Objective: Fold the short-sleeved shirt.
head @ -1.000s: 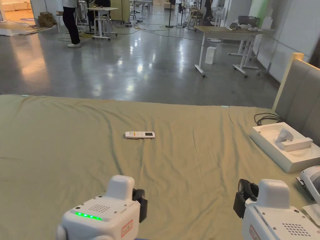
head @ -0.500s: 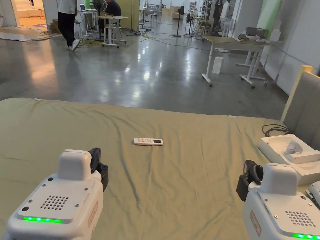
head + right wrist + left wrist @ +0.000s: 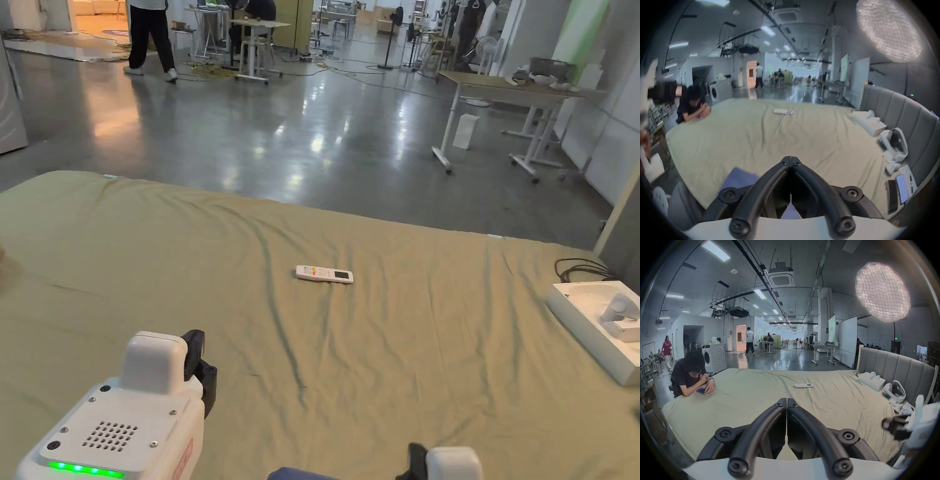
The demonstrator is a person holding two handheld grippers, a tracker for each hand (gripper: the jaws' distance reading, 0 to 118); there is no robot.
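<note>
In the head view, the left tool (image 3: pixel 199 369) hung low over the near part of the bed (image 3: pixel 437 350), which was covered with an olive-green sheet. From this angle its jaws could not be judged. The right tool (image 3: pixel 415 459) barely rose above the bottom edge, just beside a sliver of blue fabric (image 3: pixel 300 474). A white remote control (image 3: pixel 324 274) lay near the middle of the bed, well apart from both tools. A white tray (image 3: pixel 587 328) sat at the right edge of the bed.

In the left gripper view, the left tool (image 3: pixel 786 400) had its two black jaws pressed together, with nothing between them. The remote control (image 3: pixel 803 385) lay beyond the jaw tips. A person (image 3: pixel 688 373) leaned on the far left corner of the bed over a phone (image 3: pixel 701 390). A white headset (image 3: pixel 894 391) rested by the grey headboard (image 3: pixel 899 368). The right tool (image 3: pixel 899 426) showed blurred at the right edge.

In the right gripper view, the right tool (image 3: pixel 791 160) was likewise clenched on nothing. The blue fabric (image 3: pixel 740 178), seemingly the shirt, lay at the near edge of the bed, just left of and beneath the jaws and partly hidden by them. The remote control (image 3: pixel 783 111) lay farther up the sheet.
</note>
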